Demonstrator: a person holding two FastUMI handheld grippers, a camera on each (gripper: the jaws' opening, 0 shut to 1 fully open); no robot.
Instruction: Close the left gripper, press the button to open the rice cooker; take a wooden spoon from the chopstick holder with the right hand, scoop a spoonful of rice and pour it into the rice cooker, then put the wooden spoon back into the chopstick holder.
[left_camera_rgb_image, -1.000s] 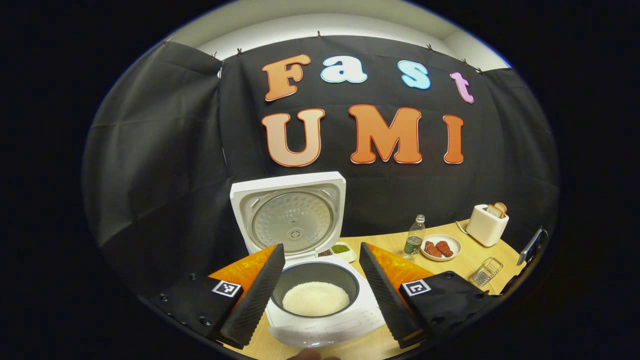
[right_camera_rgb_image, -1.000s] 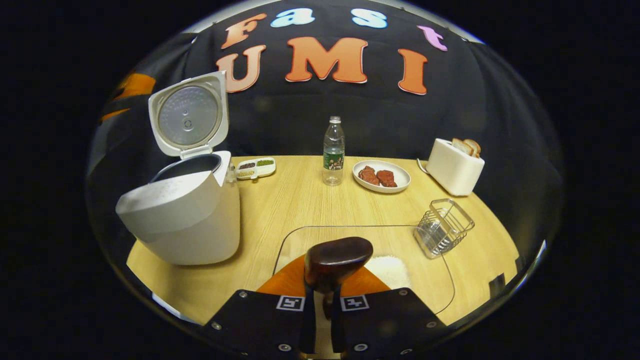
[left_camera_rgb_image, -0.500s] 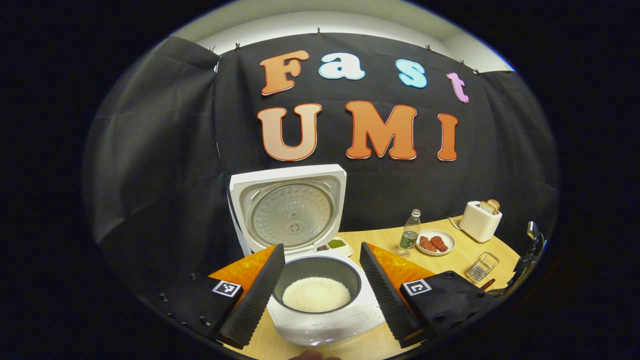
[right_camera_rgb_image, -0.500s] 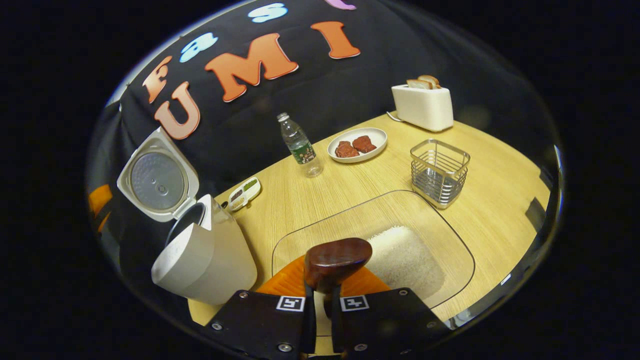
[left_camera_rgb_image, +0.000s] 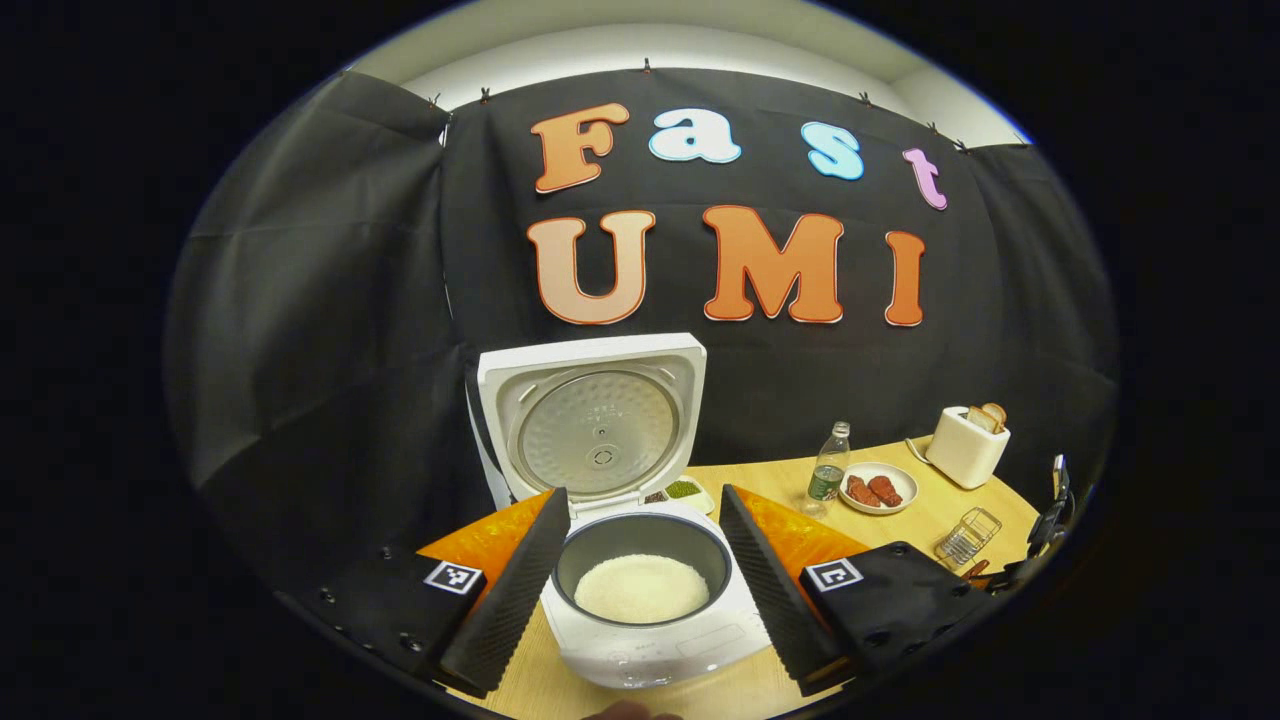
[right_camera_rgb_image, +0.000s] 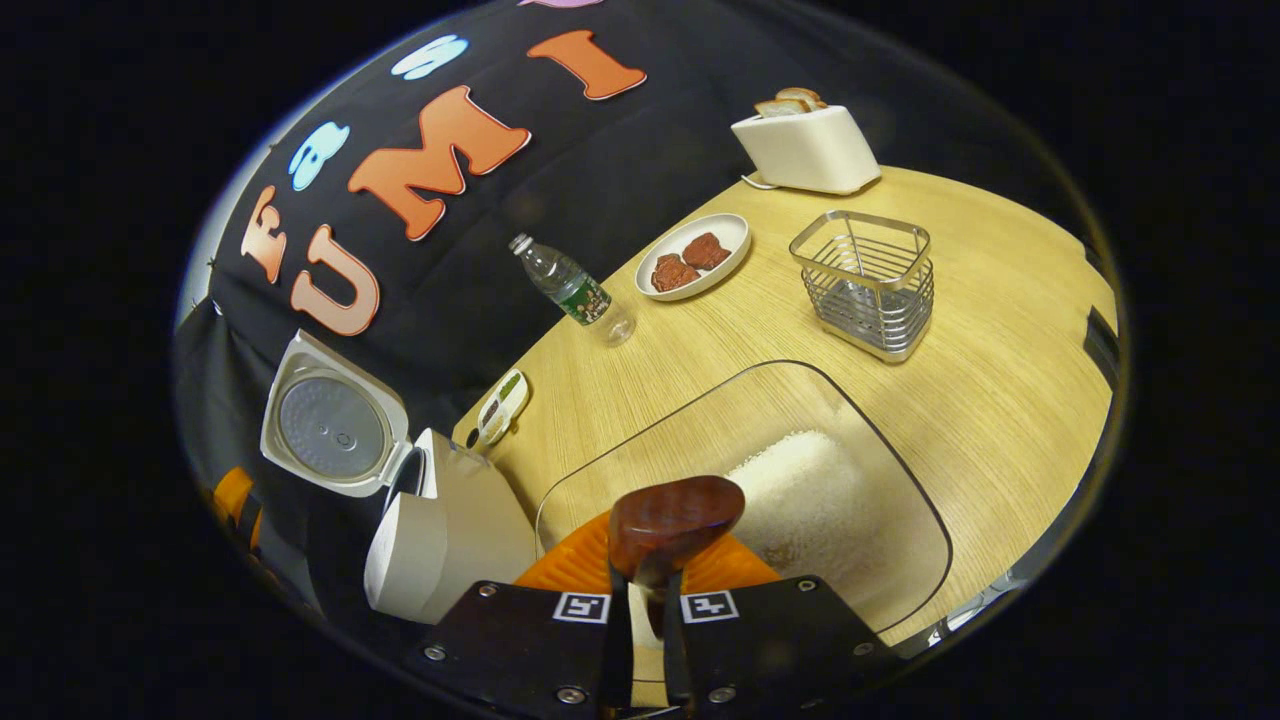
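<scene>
Right gripper clamped on the wooden spoon over the rice tray; left gripper open in front of the open rice cooker.

In the left gripper view, the left gripper (left_camera_rgb_image: 636, 560) holds its fingers spread wide, gripping nothing, one on each side of the rice cooker (left_camera_rgb_image: 640, 590). The cooker lid (left_camera_rgb_image: 596, 418) stands upright at the far side, and the inner pot holds white rice (left_camera_rgb_image: 641, 588). In the right gripper view, the right gripper (right_camera_rgb_image: 645, 590) has its fingers closed against the handle of the wooden spoon (right_camera_rgb_image: 672, 520), whose dark bowl projects forward above the clear glass tray (right_camera_rgb_image: 890, 470). A heap of rice (right_camera_rgb_image: 800, 495) lies in the tray, just right of the spoon bowl. The wire chopstick holder (right_camera_rgb_image: 866, 283) stands upright on the wooden table (right_camera_rgb_image: 1000, 360), beyond the tray. The rice cooker (right_camera_rgb_image: 440, 530) sits to the left of the tray.
</scene>
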